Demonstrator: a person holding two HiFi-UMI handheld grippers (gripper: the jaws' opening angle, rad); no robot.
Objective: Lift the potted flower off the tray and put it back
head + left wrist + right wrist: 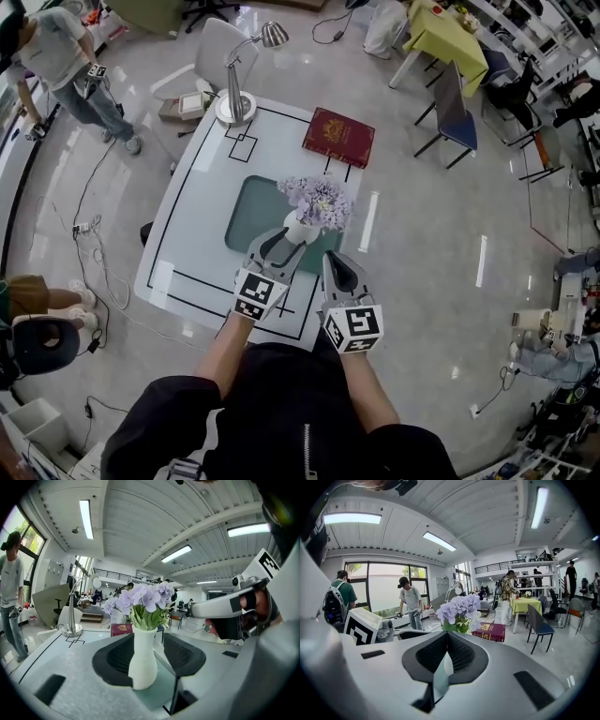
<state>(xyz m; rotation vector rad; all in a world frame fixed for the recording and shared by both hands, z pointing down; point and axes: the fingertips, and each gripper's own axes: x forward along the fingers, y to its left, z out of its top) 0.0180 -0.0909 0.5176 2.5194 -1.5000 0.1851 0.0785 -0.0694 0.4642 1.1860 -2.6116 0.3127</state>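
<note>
Right gripper (pixel 339 272) nearest, jaws together on nothing, probably parked clear; left gripper (pixel 279 246) jaws apart, flanking without pressing the potted flower (pixel 143 663), upright on the green tray (pixel 248 211), so either ready to grip or just released.

Potted flower (pixel 317 208): lilac blooms, green leaves, plain white vase.
Tray (pixel 248 211): dull teal.
Surface (pixel 187 225): pale grey-white, with thin black lines in rectangles.
Book (pixel 338 137): dark red, gold emblem.
Lamp (pixel 236 94): silver.
Left hand-held gripper (pixel 281 242): grey shell, black ribbed pads, black-and-white square markers.
Right hand-held gripper (pixel 337 262): the same grey, black and marker pattern.
Sleeves (pixel 169 412): black.
Far tablecloth (pixel 448 39): yellow-green.
Chair (pixel 457 112): dark blue.
</note>
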